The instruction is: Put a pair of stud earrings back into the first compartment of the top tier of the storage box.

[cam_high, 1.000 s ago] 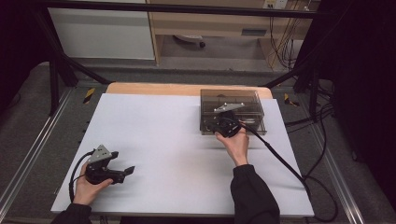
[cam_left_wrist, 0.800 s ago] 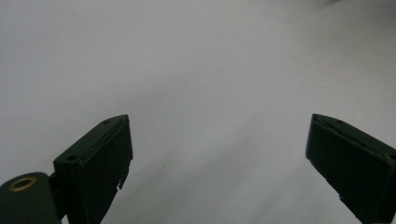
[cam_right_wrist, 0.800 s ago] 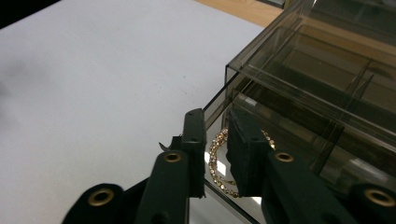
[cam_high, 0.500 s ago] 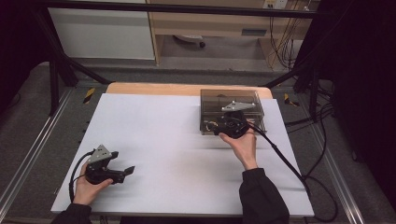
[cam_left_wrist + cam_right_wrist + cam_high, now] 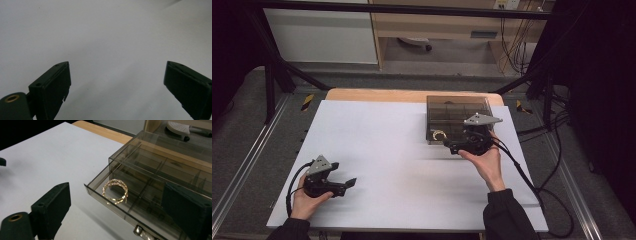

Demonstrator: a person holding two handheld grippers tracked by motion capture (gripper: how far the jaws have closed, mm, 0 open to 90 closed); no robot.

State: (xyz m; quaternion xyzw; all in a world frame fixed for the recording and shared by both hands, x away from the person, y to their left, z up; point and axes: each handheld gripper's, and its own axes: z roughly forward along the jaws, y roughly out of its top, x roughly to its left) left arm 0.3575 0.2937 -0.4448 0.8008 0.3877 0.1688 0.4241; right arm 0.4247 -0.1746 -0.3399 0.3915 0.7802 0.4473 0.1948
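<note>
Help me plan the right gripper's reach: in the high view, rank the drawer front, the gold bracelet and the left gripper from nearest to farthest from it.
1. Drawer front: right at the right gripper, at the smoky box's near edge.
2. Gold bracelet: in the drawer's left compartment, slightly left of it.
3. Left gripper: far across the white table, at the near left.

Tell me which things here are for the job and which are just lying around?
For the job:
right gripper, open, at the drawer
smoky plastic drawer box
gold bracelet in the open drawer

Just lying around:
left gripper, open, over bare white table
cables beside the table
</note>
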